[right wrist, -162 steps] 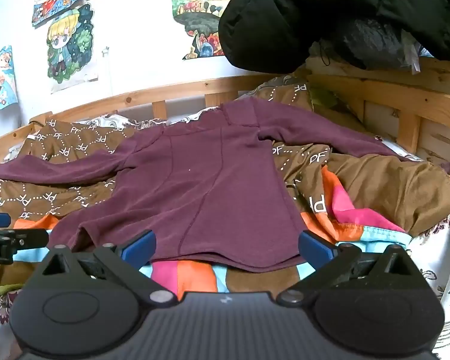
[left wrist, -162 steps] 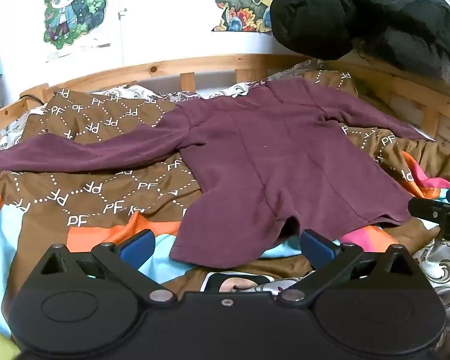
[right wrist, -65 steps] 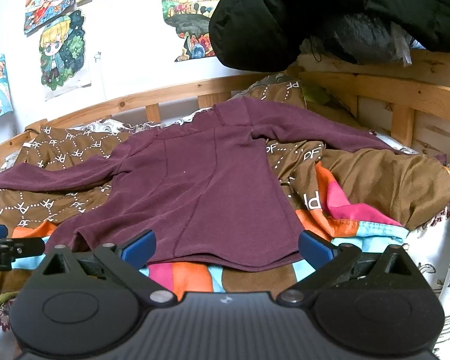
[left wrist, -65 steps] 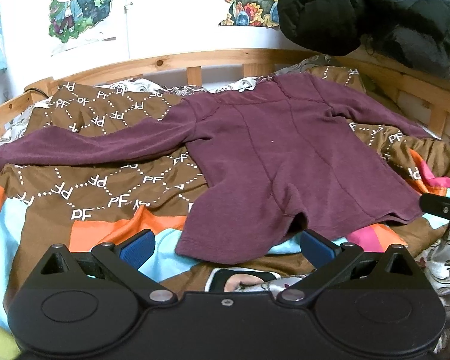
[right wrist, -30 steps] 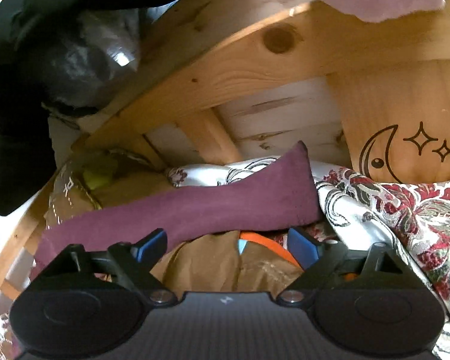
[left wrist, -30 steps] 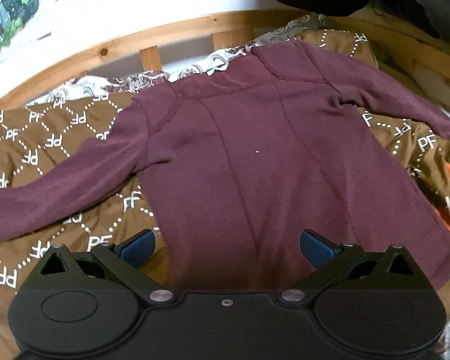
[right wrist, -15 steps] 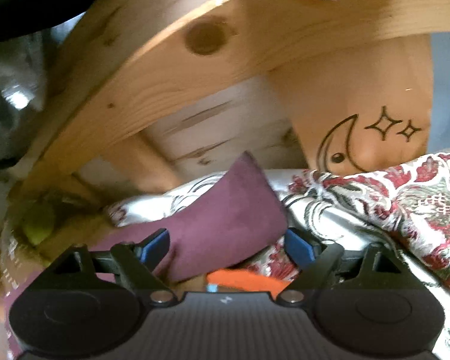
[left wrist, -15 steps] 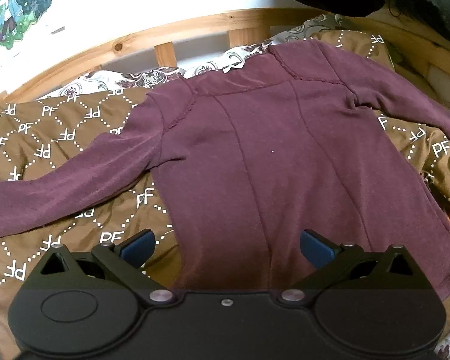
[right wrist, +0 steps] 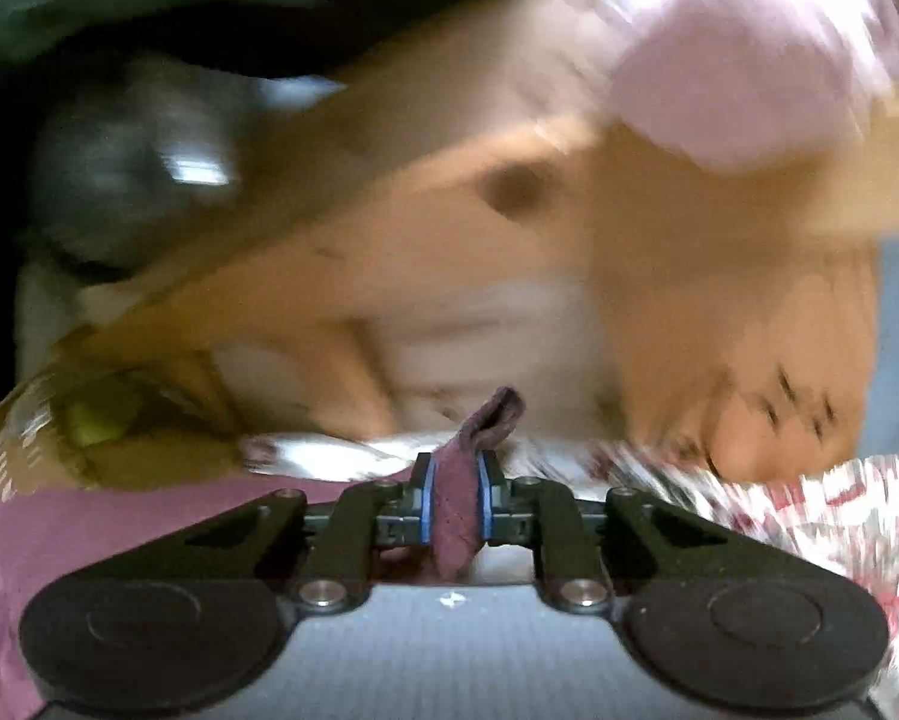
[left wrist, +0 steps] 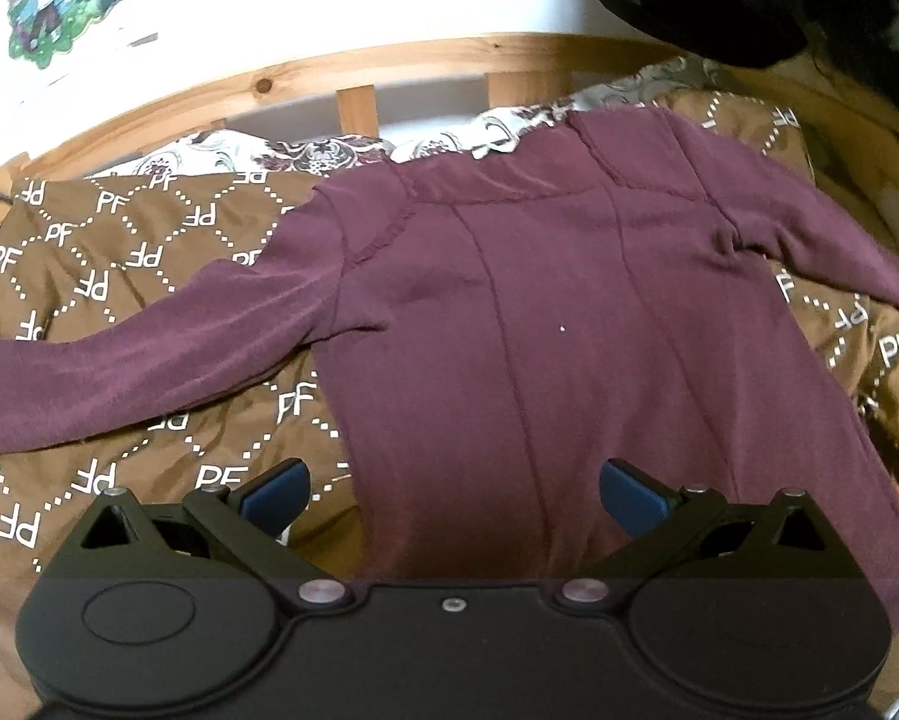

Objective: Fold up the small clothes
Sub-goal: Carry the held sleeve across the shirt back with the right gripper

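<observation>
The right claw (right wrist: 454,507) was clamped on the long-sleeved maroon knit top's (left wrist: 545,360) cuff — the left claw (left wrist: 452,492) gaped apart above its hem.

The left wrist view looks from low over the maroon shirt (left wrist: 545,360), near its hem, facing the wooden bed rail (left wrist: 353,69) beyond the collar. The right wrist view sits very close at the shirt's sleeve end (right wrist: 455,516), facing blurred rail boards. Both share only the shirt.
</observation>
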